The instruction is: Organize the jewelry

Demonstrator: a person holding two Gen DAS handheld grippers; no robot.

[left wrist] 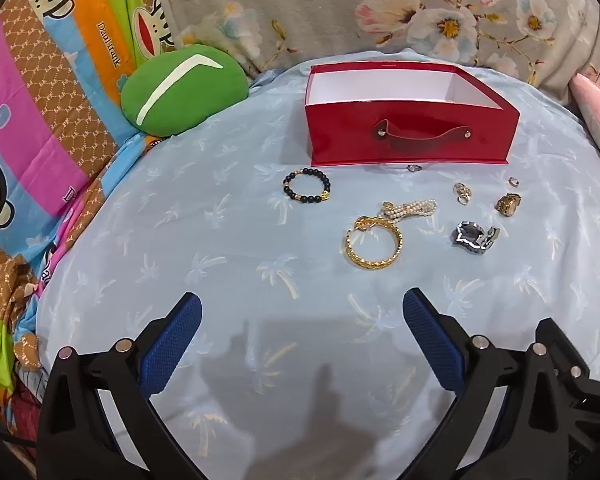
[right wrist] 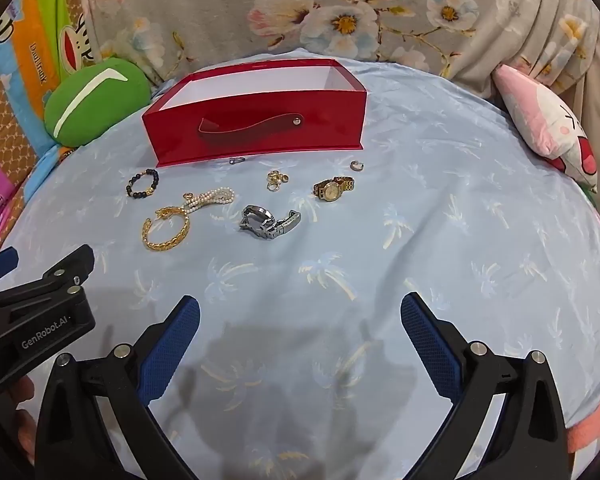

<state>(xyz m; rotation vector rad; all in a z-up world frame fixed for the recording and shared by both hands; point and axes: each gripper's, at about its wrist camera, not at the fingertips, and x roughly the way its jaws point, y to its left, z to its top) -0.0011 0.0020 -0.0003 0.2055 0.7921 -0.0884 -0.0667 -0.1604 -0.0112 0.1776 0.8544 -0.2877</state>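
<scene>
A red open box [left wrist: 408,142] [right wrist: 256,130] with a white inside stands at the far side of the pale blue sheet. In front of it lie a black bead bracelet [left wrist: 307,185] [right wrist: 143,183], a gold bangle [left wrist: 374,247] [right wrist: 166,229], a pearl strand [left wrist: 410,209] [right wrist: 210,197], a silver watch [left wrist: 474,237] [right wrist: 269,222], a gold watch [left wrist: 507,204] [right wrist: 333,188], small gold rings [left wrist: 462,193] [right wrist: 276,180], a ring [left wrist: 513,181] [right wrist: 356,165] and a small silver piece [left wrist: 413,168] [right wrist: 236,160]. My left gripper [left wrist: 302,330] and right gripper [right wrist: 300,330] both stand open and empty, short of the jewelry.
A green cushion [left wrist: 182,90] [right wrist: 94,102] lies left of the box. A pink plush pillow [right wrist: 548,120] sits at the right. Floral fabric [left wrist: 340,8] rises behind the box. A cartoon-print sheet [left wrist: 40,120] lies at the left. The left gripper's body [right wrist: 40,316] shows in the right wrist view.
</scene>
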